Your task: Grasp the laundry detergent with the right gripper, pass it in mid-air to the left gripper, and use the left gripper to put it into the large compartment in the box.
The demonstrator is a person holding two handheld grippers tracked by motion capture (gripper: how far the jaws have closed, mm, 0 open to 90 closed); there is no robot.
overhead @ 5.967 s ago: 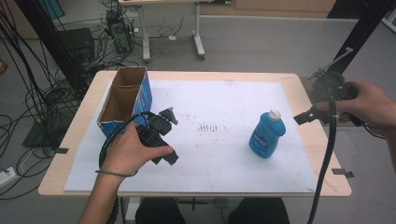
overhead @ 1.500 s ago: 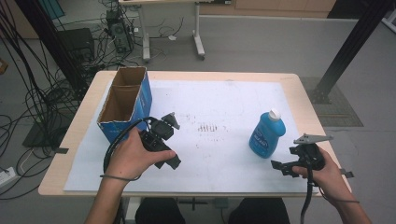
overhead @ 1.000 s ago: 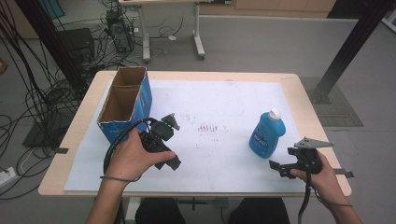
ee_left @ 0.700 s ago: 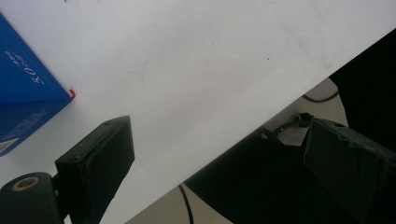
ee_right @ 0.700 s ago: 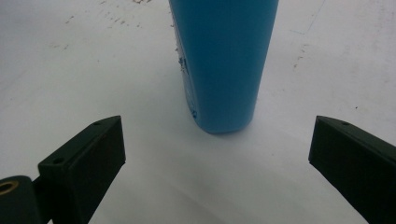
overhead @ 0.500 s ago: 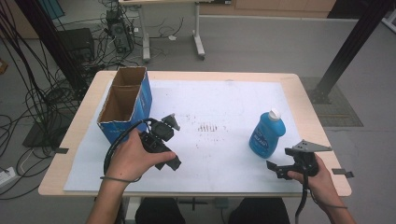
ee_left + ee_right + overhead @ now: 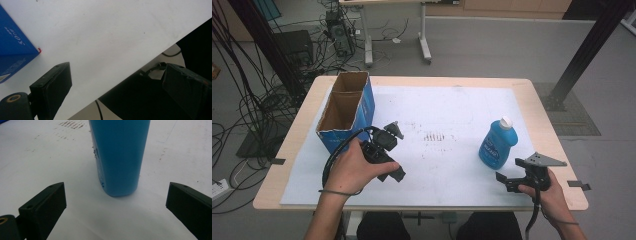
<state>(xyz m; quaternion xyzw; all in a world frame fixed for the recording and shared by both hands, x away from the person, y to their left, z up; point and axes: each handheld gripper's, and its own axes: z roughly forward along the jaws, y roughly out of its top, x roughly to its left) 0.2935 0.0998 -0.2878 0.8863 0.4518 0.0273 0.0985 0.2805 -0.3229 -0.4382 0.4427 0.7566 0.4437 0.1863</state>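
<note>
Blue detergent bottle stands at 12 o'clock between the wide-open, empty right gripper; it should be advanced centred, then closed low. The left gripper is open, empty too.

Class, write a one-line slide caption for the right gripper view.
Open right tongs face an upright blue bottle on the white sheet.

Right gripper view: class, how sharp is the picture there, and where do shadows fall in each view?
Right gripper view: the blue bottle is soft-edged, a faint shadow at its base. Left gripper view: the near jaws are blurred and dark. High view: even light, with soft shadow beside the cardboard box.
</note>
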